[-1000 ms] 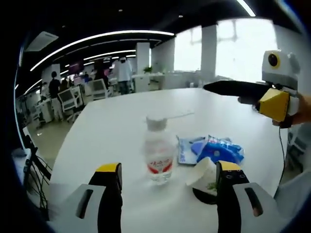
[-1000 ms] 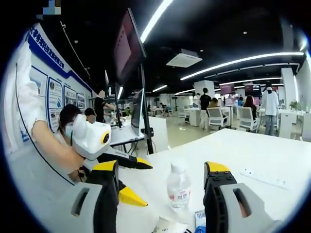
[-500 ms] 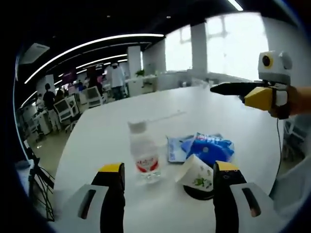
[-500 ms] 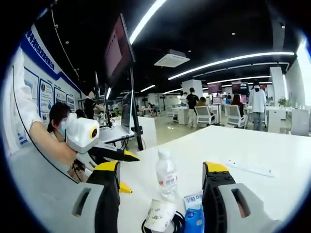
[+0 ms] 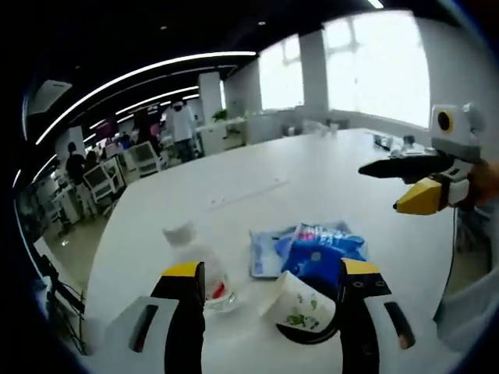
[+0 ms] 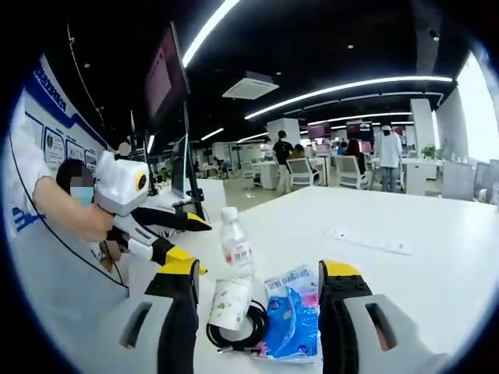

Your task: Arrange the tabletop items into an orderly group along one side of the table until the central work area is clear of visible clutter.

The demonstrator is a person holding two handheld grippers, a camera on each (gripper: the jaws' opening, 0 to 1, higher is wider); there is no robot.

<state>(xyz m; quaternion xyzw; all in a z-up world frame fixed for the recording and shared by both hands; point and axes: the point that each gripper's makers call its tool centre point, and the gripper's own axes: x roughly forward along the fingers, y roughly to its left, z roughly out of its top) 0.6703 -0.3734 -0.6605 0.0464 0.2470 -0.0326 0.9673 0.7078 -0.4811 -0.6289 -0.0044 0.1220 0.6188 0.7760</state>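
Observation:
On the white table (image 5: 327,175) a clear water bottle (image 5: 201,261) with a red label stands just behind my left gripper's left jaw. A paper cup (image 5: 300,302) leans on a coil of black cable (image 5: 316,333), with a blue packet (image 5: 323,245) beyond it. My left gripper (image 5: 271,267) is open, low over the cup. In the right gripper view, the bottle (image 6: 236,245), cup (image 6: 230,302), cable (image 6: 256,323) and packet (image 6: 292,315) sit between the jaws of my open right gripper (image 6: 260,267). The left gripper (image 6: 195,241) comes in from the left there; the right gripper (image 5: 380,187) hovers open at the table's right side.
A thin white strip (image 5: 245,193) lies farther out on the table, also seen as the strip (image 6: 370,240) in the right gripper view. A monitor on a stand (image 6: 168,86) rises past the table edge. Chairs, desks and people fill the office behind.
Both cameras have tipped down and drawn nearer to the cluster. The right gripper sits lower in the left gripper view. The bottle, cup, cable and packet have not been moved.

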